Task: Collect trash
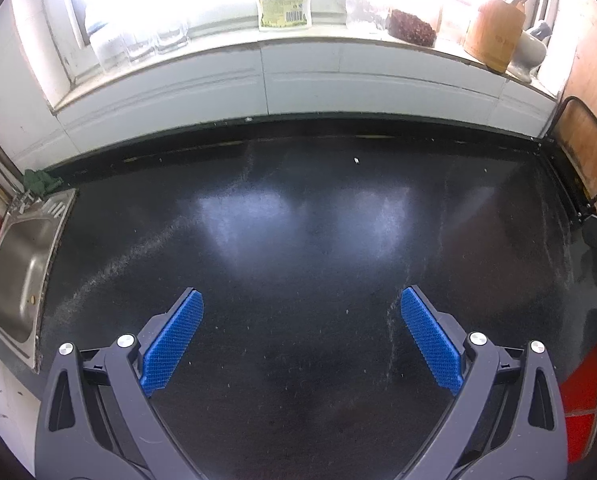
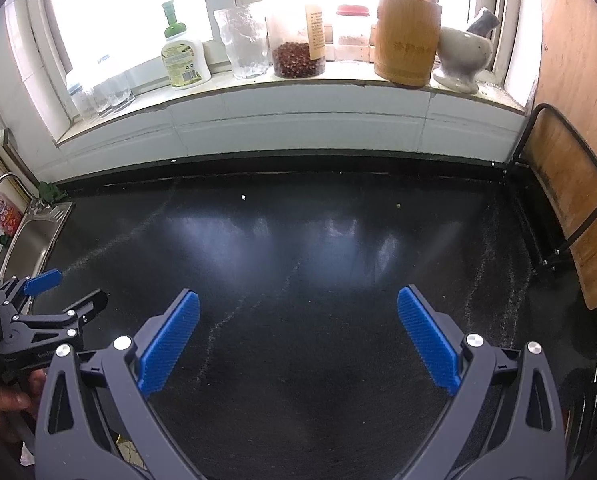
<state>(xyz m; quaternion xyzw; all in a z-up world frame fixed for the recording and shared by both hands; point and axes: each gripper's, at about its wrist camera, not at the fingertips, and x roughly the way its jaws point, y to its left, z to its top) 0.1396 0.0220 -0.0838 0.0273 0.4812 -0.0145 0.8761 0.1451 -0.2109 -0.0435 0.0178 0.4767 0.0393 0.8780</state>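
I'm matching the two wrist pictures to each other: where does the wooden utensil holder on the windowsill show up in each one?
Left wrist view: the wooden utensil holder sits at the upper right, on the sill's far right end.
Right wrist view: the wooden utensil holder stands upper right of centre, larger and clearer.
Shared landmark: the white mortar and pestle stands just to its right in both.

Bright window (image 2: 138, 12) above a white-tiled sill (image 2: 298, 80), black countertop (image 2: 298, 240), steel sink (image 1: 14, 264) left.
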